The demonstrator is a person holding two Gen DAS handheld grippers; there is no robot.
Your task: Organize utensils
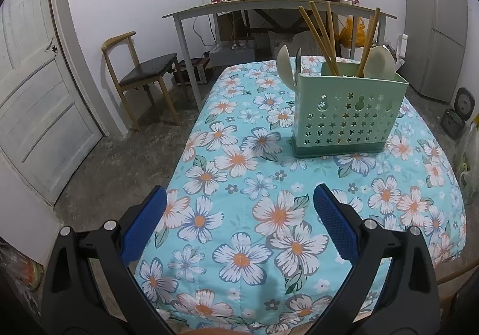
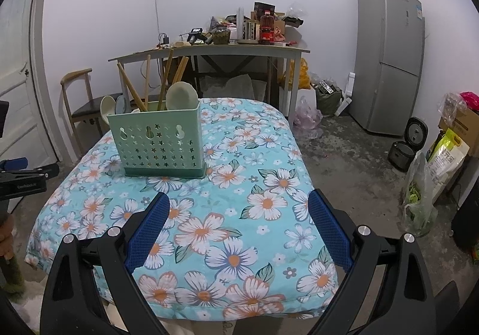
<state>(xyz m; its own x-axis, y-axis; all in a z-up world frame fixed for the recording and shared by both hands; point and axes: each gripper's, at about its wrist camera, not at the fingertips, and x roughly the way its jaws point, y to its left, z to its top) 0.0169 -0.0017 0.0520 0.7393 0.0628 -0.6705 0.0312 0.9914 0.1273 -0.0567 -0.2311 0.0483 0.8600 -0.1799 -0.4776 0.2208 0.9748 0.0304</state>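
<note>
A mint-green perforated utensil holder (image 1: 348,113) stands on the floral-cloth table (image 1: 239,215). It holds several wooden chopsticks (image 1: 321,36) and pale spoons (image 1: 380,61). It also shows in the right wrist view (image 2: 158,140), with chopsticks (image 2: 164,80) and spoons (image 2: 181,95) in it. My left gripper (image 1: 239,200) is open and empty, low over the near table, well short of the holder. My right gripper (image 2: 238,203) is open and empty over the near table, to the right of the holder. The left gripper shows at the left edge of the right wrist view (image 2: 18,173).
A wooden chair (image 1: 140,74) and a door (image 1: 36,80) stand to the left. A cluttered side table (image 1: 278,6) is against the back wall. A fridge (image 2: 389,56), a rice cooker (image 2: 407,146) and bags (image 2: 419,197) are at the right.
</note>
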